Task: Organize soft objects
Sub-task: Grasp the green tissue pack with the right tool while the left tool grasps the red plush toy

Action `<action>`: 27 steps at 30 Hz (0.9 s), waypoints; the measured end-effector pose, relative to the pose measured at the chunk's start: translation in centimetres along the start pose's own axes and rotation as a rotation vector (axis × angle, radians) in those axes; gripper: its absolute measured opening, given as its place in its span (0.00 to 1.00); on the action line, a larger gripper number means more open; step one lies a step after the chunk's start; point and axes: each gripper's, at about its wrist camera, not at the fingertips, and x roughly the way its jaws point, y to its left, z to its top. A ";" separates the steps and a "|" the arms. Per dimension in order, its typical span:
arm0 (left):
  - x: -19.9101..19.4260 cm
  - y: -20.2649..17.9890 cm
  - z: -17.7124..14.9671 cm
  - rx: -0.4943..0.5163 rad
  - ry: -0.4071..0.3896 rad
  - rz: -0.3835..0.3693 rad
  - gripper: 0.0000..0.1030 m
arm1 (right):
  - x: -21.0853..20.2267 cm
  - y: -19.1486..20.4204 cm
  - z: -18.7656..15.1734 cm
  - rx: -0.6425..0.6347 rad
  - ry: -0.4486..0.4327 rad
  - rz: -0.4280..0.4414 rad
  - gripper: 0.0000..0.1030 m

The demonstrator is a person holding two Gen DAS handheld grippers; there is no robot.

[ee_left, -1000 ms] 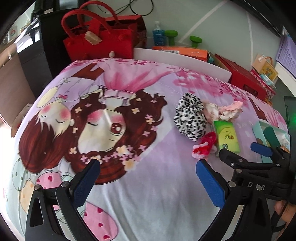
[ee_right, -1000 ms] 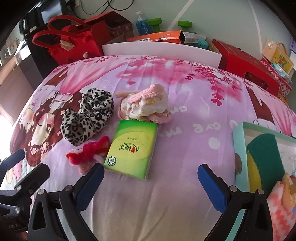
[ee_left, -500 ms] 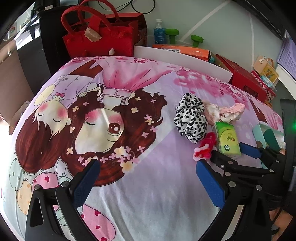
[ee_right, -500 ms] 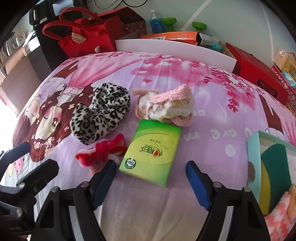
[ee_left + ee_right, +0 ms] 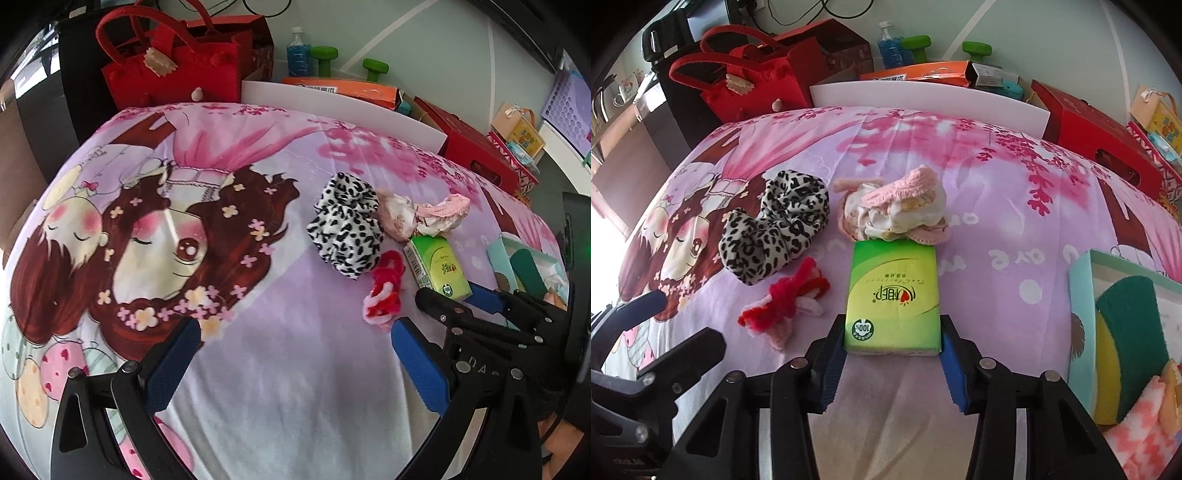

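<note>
Tissue pack point(image 5: 893, 295) is lying on the bed point(image 5: 979, 229), just in front of the pink knit bundle point(image 5: 897, 208), and the right gripper point(image 5: 893, 354) has just been closing, its pads now meeting the pack's near end. Left gripper point(image 5: 291, 363) is hanging open over bare sheet. Next comes a firm squeeze, then a lift toward the teal box point(image 5: 1080, 295).

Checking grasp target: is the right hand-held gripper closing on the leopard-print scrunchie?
No, the right hand-held gripper brackets the green tissue pack; the leopard-print scrunchie lies apart.
</note>
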 end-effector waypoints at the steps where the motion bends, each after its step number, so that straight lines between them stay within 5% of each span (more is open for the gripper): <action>1: 0.1 -0.1 0.0 -0.003 0.005 -0.004 1.00 | -0.1 -0.1 -0.1 0.000 0.000 0.003 0.49; 10: 1.3 -1.8 0.2 0.019 0.022 -0.039 0.98 | -1.0 -2.0 -1.7 0.017 0.005 -0.008 0.48; 18: 2.8 -3.5 0.4 0.059 0.042 -0.047 0.76 | -1.4 -2.9 -2.6 0.037 0.000 0.009 0.48; 24: 2.9 -4.3 0.7 0.080 0.019 -0.033 0.53 | -1.5 -3.0 -2.8 0.040 0.003 0.014 0.48; 27: 2.8 -4.8 0.9 0.087 0.008 -0.047 0.26 | -1.6 -3.1 -2.9 0.042 0.006 0.014 0.48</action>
